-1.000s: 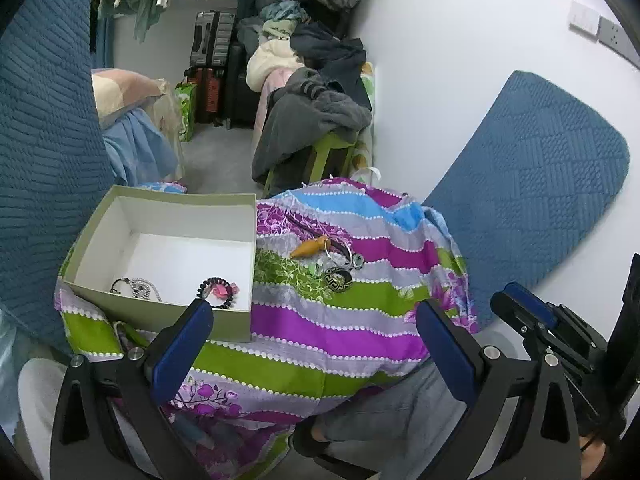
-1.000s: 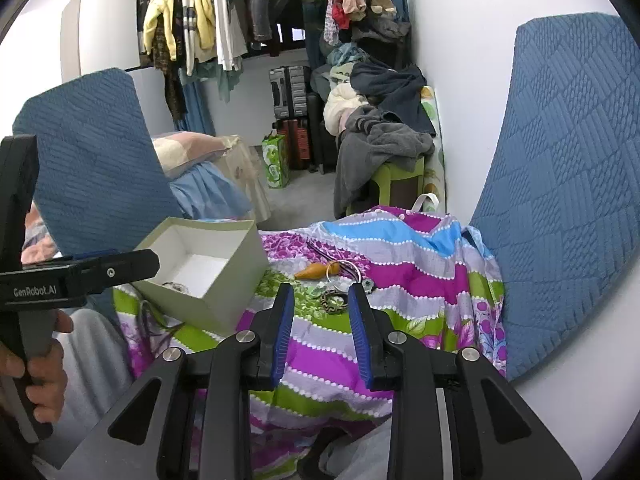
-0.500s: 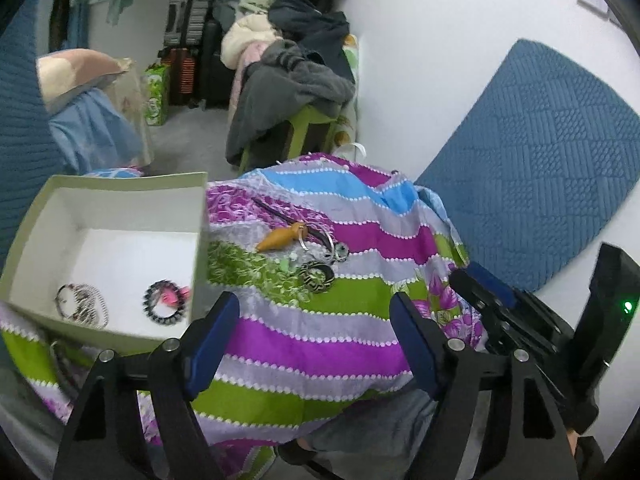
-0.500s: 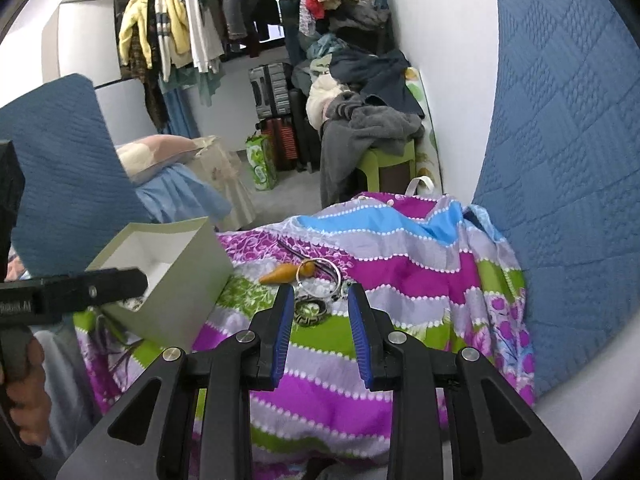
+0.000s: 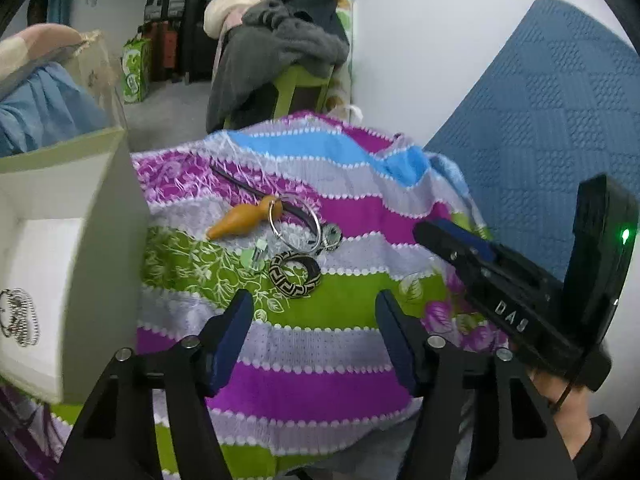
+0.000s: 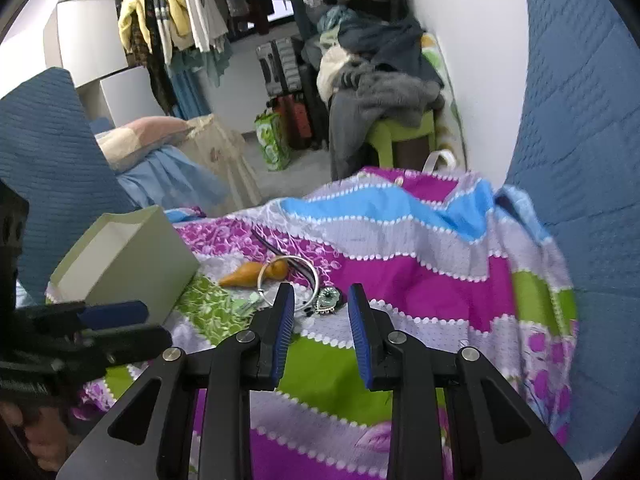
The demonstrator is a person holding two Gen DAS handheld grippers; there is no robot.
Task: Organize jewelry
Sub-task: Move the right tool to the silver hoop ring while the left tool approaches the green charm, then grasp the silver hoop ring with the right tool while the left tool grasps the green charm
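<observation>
Loose jewelry lies on a striped cloth (image 5: 320, 336): an orange drop pendant (image 5: 244, 222), a silver bangle (image 5: 296, 222), a black patterned ring bangle (image 5: 295, 274) and a small green brooch (image 6: 327, 300). A pale green box (image 5: 104, 248) at the left holds a silver chain (image 5: 18, 316). My left gripper (image 5: 314, 320) is open and empty, just short of the patterned bangle. My right gripper (image 6: 321, 320) is open and empty, close behind the brooch; it also shows at the right in the left wrist view (image 5: 452, 236).
Blue quilted cushions (image 6: 584, 120) stand against the white wall at the right and at the left. A green stool (image 6: 400, 136) piled with clothes stands behind the cloth. A clothes rack (image 6: 176, 12), suitcases and a pillow fill the back.
Both grippers have moved forward and down toward the jewelry pile. The right jaws have opened a little wider. The box has slid to the left edge of the left wrist view.
</observation>
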